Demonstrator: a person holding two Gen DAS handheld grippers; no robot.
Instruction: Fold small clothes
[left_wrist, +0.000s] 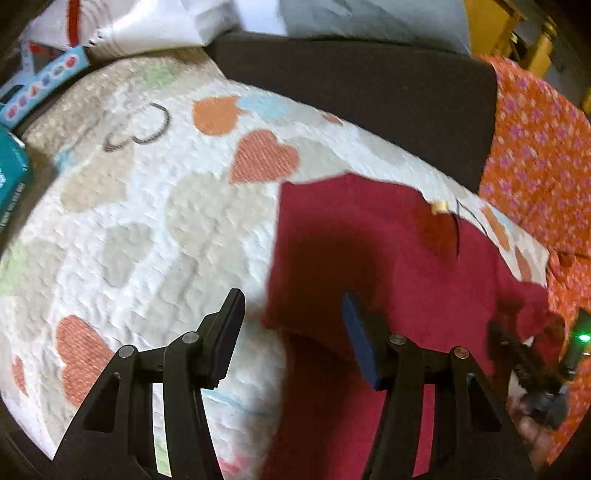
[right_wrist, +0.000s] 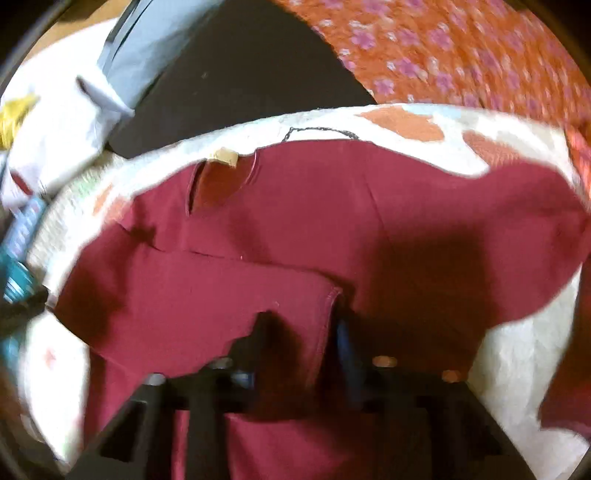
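Mid-fold on the red shirt (right_wrist: 295, 229): my right gripper (right_wrist: 301, 325) looks pinched on its sleeve hem, left gripper (left_wrist: 291, 314) spread, empty. Next, I'd carry the sleeve inward.

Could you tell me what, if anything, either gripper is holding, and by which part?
The right gripper pinches the dark red cotton garment at a folded-over hemmed edge. The left gripper is open, holding nothing.

shirt (right_wrist: 280, 229): matt maroon cloth | quilt (left_wrist: 177, 206): puckered, seemingly cotton
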